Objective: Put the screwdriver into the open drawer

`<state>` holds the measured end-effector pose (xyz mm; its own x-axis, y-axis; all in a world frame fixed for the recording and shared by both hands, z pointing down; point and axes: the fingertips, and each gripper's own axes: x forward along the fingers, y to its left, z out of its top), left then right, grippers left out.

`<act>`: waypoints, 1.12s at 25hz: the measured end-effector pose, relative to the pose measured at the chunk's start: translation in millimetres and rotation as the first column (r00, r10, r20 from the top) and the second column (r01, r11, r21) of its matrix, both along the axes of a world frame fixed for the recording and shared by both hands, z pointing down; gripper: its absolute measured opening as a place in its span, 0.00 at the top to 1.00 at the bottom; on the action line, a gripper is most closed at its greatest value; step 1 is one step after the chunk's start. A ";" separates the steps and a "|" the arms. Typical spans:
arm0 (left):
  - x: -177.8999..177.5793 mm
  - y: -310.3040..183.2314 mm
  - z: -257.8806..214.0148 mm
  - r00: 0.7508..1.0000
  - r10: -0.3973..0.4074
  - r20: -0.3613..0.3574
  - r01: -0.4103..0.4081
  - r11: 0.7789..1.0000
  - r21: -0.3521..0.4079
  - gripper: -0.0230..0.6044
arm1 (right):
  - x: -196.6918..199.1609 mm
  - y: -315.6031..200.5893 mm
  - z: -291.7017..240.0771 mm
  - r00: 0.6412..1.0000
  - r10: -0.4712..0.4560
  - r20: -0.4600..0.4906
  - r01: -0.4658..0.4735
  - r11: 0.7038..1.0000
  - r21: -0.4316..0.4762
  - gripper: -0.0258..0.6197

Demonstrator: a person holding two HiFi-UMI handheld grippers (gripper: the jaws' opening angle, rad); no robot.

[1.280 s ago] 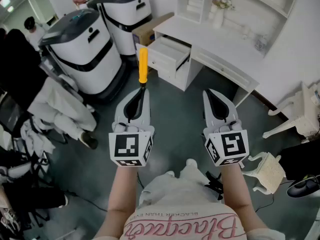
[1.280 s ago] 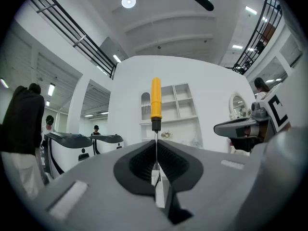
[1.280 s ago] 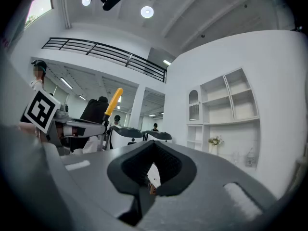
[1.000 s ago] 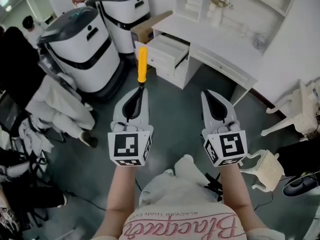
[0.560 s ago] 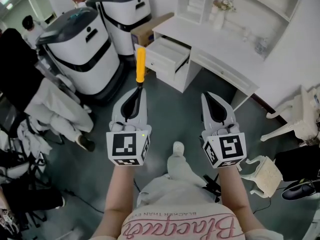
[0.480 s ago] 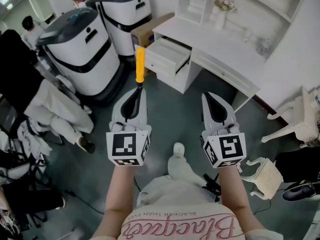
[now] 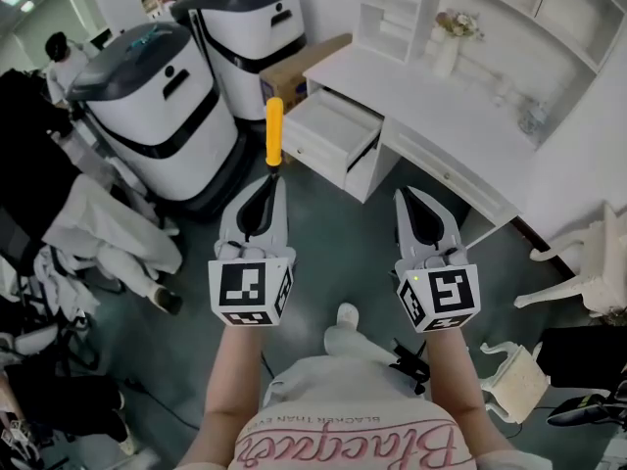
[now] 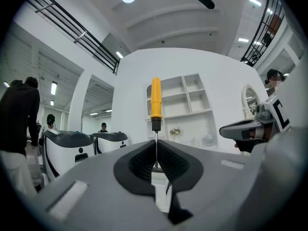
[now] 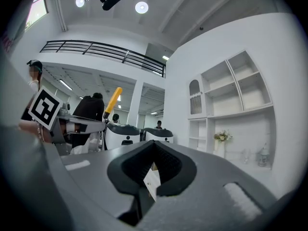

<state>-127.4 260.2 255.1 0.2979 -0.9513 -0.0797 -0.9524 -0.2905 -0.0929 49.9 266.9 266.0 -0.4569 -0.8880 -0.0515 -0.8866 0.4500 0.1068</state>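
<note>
My left gripper (image 7: 277,178) is shut on the thin metal shaft of a screwdriver (image 7: 275,131), whose yellow handle sticks out forward past the tips. In the left gripper view the screwdriver (image 8: 156,104) rises straight up out of the closed jaws of that gripper (image 8: 155,163). The open drawer (image 7: 338,131) of the white desk (image 7: 431,101) lies ahead and slightly right of the handle, some way off. My right gripper (image 7: 405,195) hovers beside the left one, shut with nothing in it. The right gripper view shows its own jaws (image 9: 153,146) closed and the screwdriver (image 9: 113,100) at the left.
Two large white-and-grey machines (image 7: 147,106) (image 7: 245,27) stand left of the desk, with a cardboard box (image 7: 306,62) behind the drawer. People are at the far left. A vase of flowers (image 7: 451,39) is on the desk, and a white chair (image 7: 578,262) stands at the right.
Both grippers have moved forward together; the desk and its open drawer now sit lower and nearer in the head view. The screwdriver stays clamped in the left gripper.
</note>
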 end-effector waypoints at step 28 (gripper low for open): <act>33.1 -164.8 16.8 0.998 -0.061 -0.009 0.060 0.995 -0.079 0.92 | 38.6 -173.2 18.2 0.998 -0.053 0.026 0.054 0.997 -0.060 0.96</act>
